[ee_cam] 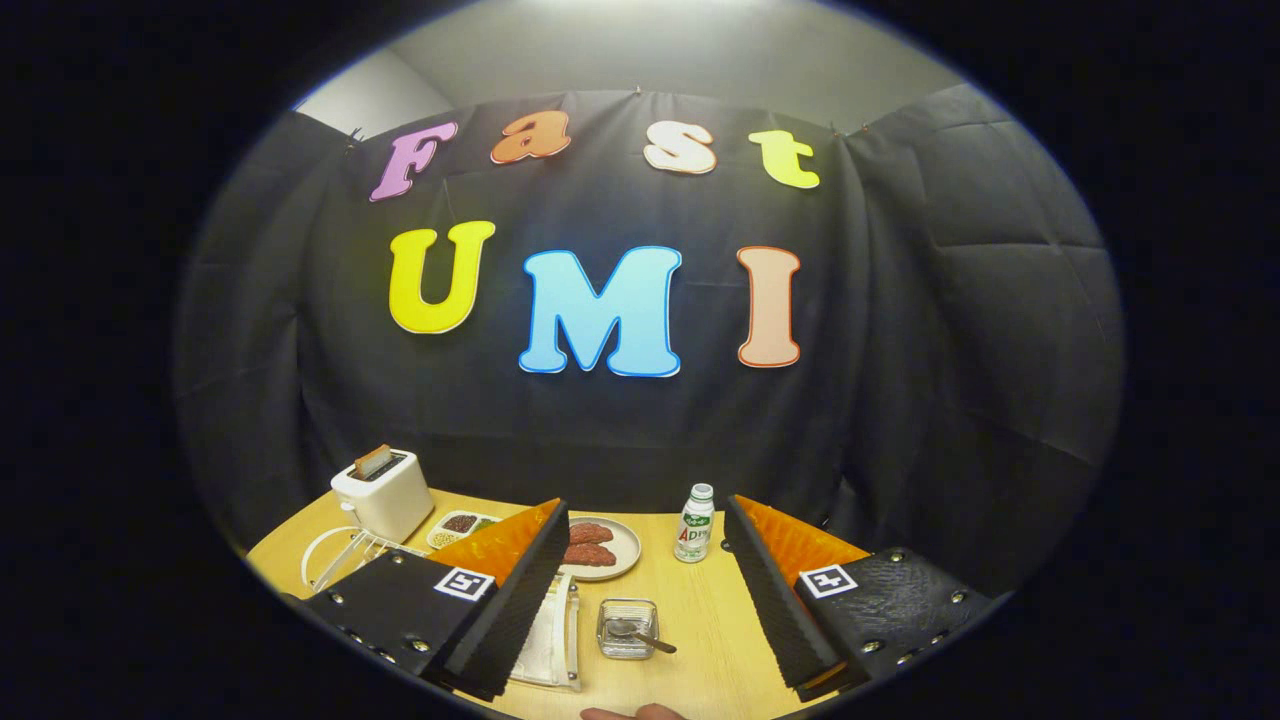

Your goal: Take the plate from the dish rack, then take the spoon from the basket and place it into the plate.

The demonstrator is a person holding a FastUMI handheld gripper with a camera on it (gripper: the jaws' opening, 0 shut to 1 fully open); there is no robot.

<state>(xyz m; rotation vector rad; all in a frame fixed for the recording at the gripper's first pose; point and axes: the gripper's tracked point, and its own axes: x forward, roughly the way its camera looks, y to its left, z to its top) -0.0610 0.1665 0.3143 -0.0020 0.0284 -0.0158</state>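
My gripper (646, 506) is open, held above the wooden table (700, 610) with nothing between its fingers. A small clear square basket (627, 628) sits on the table between the fingers, and a spoon (640, 633) lies in it with its handle sticking out to the right. A white wire dish rack (340, 556) stands to the left, beyond the left finger, with a pale round rim showing in it. A clear flat piece (552, 630) lies beside the left finger, partly hidden by it. I cannot tell what it is.
A white toaster (383, 493) with a slice in it stands behind the rack. A small tray of beans (461, 525), a round plate with reddish food (603, 546) and a small white bottle (695, 523) line the far side. A fingertip (632, 712) shows at the near edge.
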